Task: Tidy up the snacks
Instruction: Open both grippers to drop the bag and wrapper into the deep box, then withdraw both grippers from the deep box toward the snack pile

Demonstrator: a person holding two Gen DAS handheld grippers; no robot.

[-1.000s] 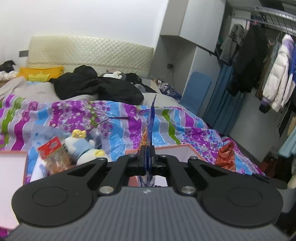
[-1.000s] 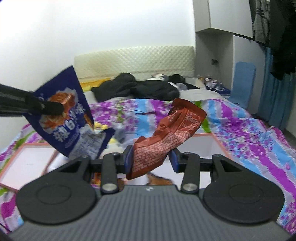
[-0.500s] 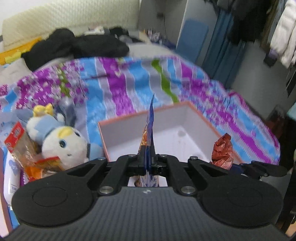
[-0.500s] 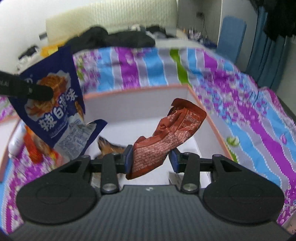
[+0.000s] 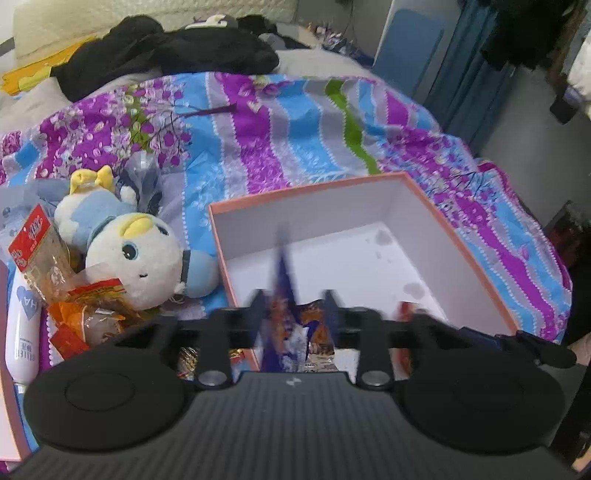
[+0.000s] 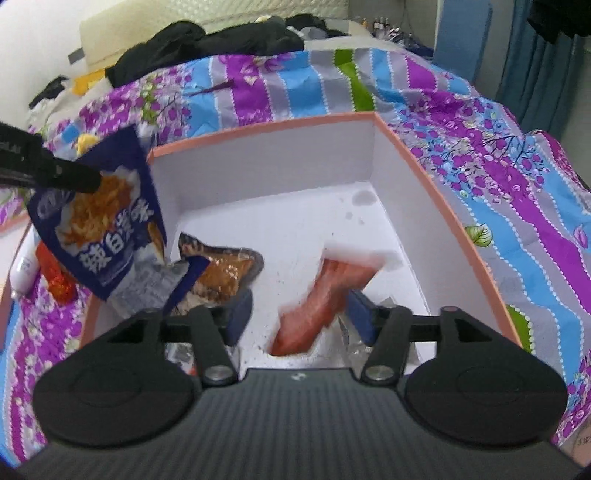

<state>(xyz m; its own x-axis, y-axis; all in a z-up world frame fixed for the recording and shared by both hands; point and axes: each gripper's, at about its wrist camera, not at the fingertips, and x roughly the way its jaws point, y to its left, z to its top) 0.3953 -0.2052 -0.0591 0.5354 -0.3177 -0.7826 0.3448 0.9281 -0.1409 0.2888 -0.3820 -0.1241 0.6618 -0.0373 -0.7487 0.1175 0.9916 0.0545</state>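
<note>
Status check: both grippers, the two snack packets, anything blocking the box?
Left gripper opening, blue packet slipping between its fingers. Right gripper opening, red packet dropping loose. Box underneath, nothing blocking.

Box (image 5: 476, 254) on bedspread (image 5: 295, 122), plush toy (image 5: 136, 254) left of it, snack packets (image 6: 225, 273) inside.

Home bedroom, bed with floral quilt (image 5: 295, 122), padded headboard (image 6: 207, 18), plush toy (image 5: 136, 258)
</note>
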